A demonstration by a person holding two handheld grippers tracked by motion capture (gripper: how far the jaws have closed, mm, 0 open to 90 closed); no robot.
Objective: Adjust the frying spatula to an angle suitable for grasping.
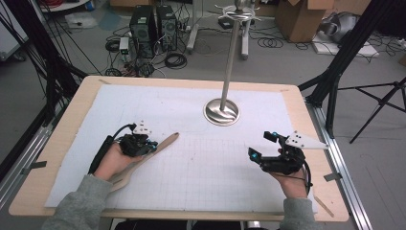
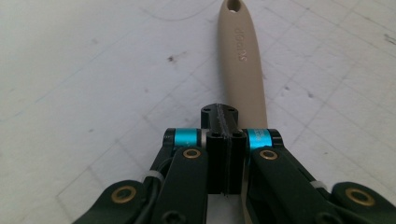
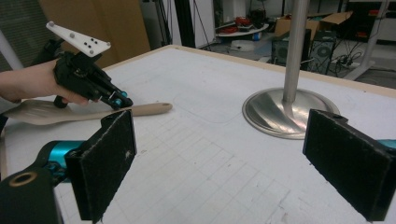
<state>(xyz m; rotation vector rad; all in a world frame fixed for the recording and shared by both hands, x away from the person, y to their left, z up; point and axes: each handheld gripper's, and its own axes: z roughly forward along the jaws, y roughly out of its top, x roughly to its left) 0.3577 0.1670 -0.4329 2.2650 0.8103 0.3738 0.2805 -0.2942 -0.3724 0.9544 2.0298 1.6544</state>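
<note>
Table count: 1 utensil, 1 stand, 2 grippers, 1 mat.

One beige spatula with one hole in its handle tip; one steel stand, single pole on single round base; two hand-held grippers, left gripper and right gripper, one per hand, two jaws each; one white gridded mat on one wooden table. On the floor behind: two black PC towers.

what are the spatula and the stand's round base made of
Spatula: probably matte beige plastic or silicone; raised lettering is moulded into the handle, with a hanging hole at its tip. Round base: likely polished metal, mirror-bright with curved reflections.
</note>
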